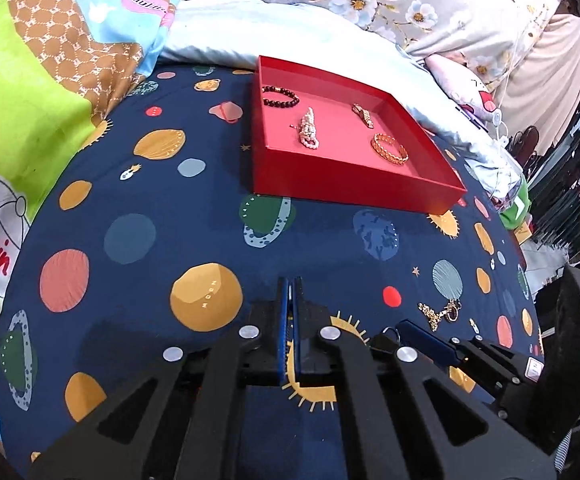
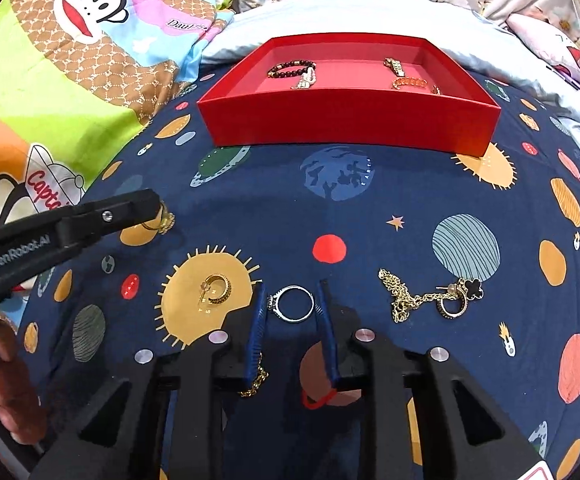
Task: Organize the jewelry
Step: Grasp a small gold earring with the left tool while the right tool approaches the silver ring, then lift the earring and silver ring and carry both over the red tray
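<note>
Jewelry is partly sorted: a silver ring (image 2: 291, 304) lies flat on the planet-print bedspread (image 2: 330, 208), well in front of the red tray (image 2: 350, 120), framed between the parted blue fingers of the right gripper (image 2: 292, 294), which are not yet touching it. Being light, rigid and smooth, the ring is judged likely to skid or flip, so it is best pinched across its band, with the soft cloth allowed to give. The left gripper (image 1: 292, 284) is nearly closed, and whether anything is held cannot be told.
</note>
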A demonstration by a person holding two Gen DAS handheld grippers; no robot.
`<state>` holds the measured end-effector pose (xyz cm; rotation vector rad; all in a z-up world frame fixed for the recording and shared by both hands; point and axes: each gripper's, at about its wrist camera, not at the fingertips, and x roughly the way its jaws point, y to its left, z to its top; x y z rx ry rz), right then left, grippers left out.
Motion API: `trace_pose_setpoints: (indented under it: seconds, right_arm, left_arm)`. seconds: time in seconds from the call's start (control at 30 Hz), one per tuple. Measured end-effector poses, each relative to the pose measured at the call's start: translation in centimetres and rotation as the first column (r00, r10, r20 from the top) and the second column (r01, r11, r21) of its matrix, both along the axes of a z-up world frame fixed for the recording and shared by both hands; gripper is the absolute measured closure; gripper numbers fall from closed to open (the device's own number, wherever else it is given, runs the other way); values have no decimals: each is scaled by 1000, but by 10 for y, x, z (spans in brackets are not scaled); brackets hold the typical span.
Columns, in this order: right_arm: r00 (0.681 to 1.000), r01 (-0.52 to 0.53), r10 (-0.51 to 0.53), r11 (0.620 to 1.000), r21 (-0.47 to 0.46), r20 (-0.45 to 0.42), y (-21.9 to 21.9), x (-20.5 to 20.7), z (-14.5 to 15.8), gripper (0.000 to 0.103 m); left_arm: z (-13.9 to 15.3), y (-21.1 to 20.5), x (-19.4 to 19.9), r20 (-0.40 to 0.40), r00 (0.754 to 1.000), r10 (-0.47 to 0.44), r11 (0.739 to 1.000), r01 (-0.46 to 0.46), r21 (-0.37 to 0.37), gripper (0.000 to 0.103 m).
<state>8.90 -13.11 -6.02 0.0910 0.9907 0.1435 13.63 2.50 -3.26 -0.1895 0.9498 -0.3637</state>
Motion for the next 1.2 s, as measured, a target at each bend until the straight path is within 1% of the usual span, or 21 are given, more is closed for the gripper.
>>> trace_pose_setpoints:
  seconds: [0.1,0.37,0.5,0.67,0.77,0.9,1.0,1.1,1.13,1.17,1.2]
  right_arm:
    - [1000,-3,3,1000,-2,1,1,0,0,80]
    - [1000,20,-21,999,33,17,-8,-5,8,80]
    - [998,40,-43,997,73,43,-20,-11,24,80]
    - [991,70,-78,995,71,111,-39,-12,52,80]
    - [985,81,-91,994,70,150,-54,-4,70,80]
    - [972,104,-113,993,52,204,-76,25,91,80]
    - [967,119,-125,992,39,222,-89,50,97,80]
    - [970,130,-138,990,55,201,-103,90,91,80]
    - [972,131,-141,990,60,190,-104,99,88,80]
    - [974,130,-139,990,61,179,-105,108,84,80]
    - [976,129,-137,990,56,168,-106,116,79,80]
  left_arm:
    - [0,4,-3,-3,1000,3,1000,-3,-3,103]
    - [2,8,-8,-9,1000,6,1000,-6,-15,102]
    - [9,9,-10,0,1000,1,1000,-1,-27,102]
    - [28,8,-7,32,999,-16,998,18,-63,102]
    - [45,4,0,59,998,-33,995,38,-91,102]
    - [66,-9,25,98,993,-59,990,71,-122,102]
    - [75,-23,55,114,991,-67,988,82,-133,102]
    - [74,-39,91,112,991,-66,988,81,-133,102]
    - [70,-44,105,106,992,-65,986,80,-146,102]
    - [67,-46,113,94,994,-63,985,77,-152,102]
    - [58,-50,126,65,995,-73,982,84,-169,102]
